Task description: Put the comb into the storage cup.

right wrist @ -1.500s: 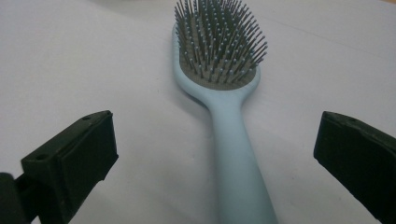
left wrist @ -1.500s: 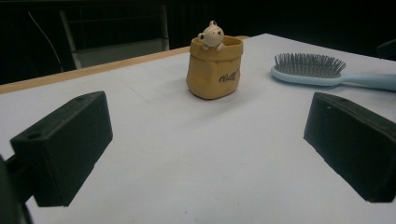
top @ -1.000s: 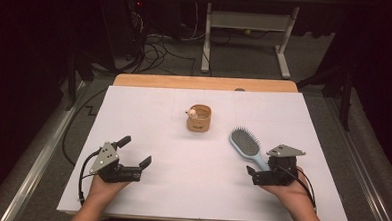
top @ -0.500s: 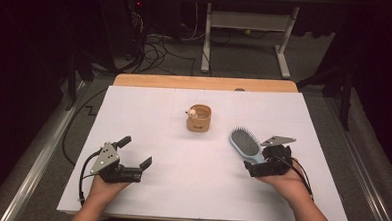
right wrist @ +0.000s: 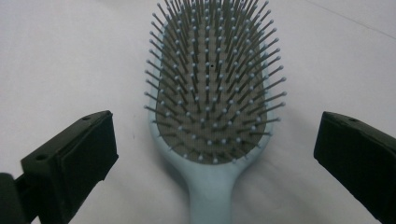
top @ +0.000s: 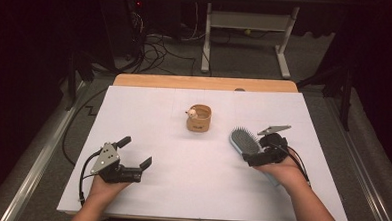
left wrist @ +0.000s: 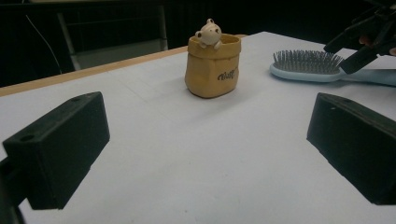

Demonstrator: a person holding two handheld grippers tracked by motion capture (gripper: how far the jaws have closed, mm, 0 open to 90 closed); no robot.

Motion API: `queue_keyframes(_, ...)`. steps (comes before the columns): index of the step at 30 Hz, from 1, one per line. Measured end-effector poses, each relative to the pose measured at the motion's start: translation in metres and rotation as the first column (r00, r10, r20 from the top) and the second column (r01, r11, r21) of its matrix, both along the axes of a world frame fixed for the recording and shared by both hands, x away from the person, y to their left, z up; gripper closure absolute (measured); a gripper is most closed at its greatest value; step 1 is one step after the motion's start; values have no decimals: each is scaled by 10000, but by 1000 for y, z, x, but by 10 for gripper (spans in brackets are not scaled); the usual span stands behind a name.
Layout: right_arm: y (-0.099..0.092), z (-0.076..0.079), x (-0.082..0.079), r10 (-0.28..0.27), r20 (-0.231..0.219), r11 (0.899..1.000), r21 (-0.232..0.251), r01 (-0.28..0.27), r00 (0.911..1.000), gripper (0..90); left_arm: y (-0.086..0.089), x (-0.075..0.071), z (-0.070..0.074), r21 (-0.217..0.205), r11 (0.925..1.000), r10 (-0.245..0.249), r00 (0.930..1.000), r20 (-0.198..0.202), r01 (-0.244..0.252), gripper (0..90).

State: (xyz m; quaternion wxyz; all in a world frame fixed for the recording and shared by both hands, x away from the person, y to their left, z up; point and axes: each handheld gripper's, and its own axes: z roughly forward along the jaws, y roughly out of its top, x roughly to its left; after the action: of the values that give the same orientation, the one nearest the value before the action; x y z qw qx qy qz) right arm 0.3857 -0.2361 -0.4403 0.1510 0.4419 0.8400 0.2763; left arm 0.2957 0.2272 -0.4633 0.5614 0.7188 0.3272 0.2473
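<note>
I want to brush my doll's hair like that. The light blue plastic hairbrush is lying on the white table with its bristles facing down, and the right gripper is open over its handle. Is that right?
Not quite. The light blue plastic hairbrush lies with its bristles facing up, as the right gripper view shows. The rest holds: it rests on the white table, and the right gripper is open over its handle.

tan sack-shaped pot — dark script word on front | too blurred to read

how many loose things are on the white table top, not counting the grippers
2: a tan pot with a small figure on its rim, at the middle, and a light blue hairbrush lying bristles up to its right, under the right gripper.
</note>
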Motion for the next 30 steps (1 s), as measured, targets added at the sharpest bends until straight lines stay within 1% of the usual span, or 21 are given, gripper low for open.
queue_keyframes(6, 6, 1, 15, 149, -331, 9997, -210, -156, 9993, 3, 0, 0, 0, 18, 10000, 10, 10000, -19, -10, 0)
queue_keyframes(9, 12, 1, 22, 202, -430, 9988, -433, -220, 9989, 3, 0, 0, 0, 11, 10000, 9, 10000, 0, -9, 0)
queue_keyframes(12, 16, 1, 25, 178, -499, 9986, -495, -202, 9986, 3, 1, 0, 0, -12, 10000, 21, 10000, 19, -21, 0)
queue_keyframes(13, 20, 0, 29, 246, -630, 9972, -685, -289, 9977, 3, 1, 0, 0, -43, 10000, 26, 10000, 10, -26, 0)
queue_keyframes(18, 24, -4, 32, 264, -803, 9961, -820, -330, 9964, 5, 1, 0, 0, -39, 10000, 40, 10000, -6, -40, 0)
queue_keyframes(19, 26, -7, 35, 284, -962, 9948, -943, -375, 9950, 5, 2, 0, 1, -58, 9999, 86, 10000, 19, -86, 0)
queue_keyframes(24, 28, -12, 39, 108, -1158, 9931, -1147, -242, 9932, 29, 2, 0, 1, -73, 9999, 94, 10000, 13, -94, 1)
queue_keyframes(25, 27, -12, 40, 104, -1237, 9923, -1210, -254, 9923, 37, 2, 0, 0, -66, 9999, 89, 10000, 7, -89, 1)
queue_keyframes(28, 28, -12, 40, 86, -1237, 9923, -1212, -237, 9923, 69, 1, 0, 0, -53, 9999, 96, 10000, 19, -95, 1)
queue_keyframes(30, 28, -13, 40, 82, -1302, 9912, -1302, -253, 9915, 93, 2, 0, 1, -55, 9999, 149, 9999, 42, -149, 1)
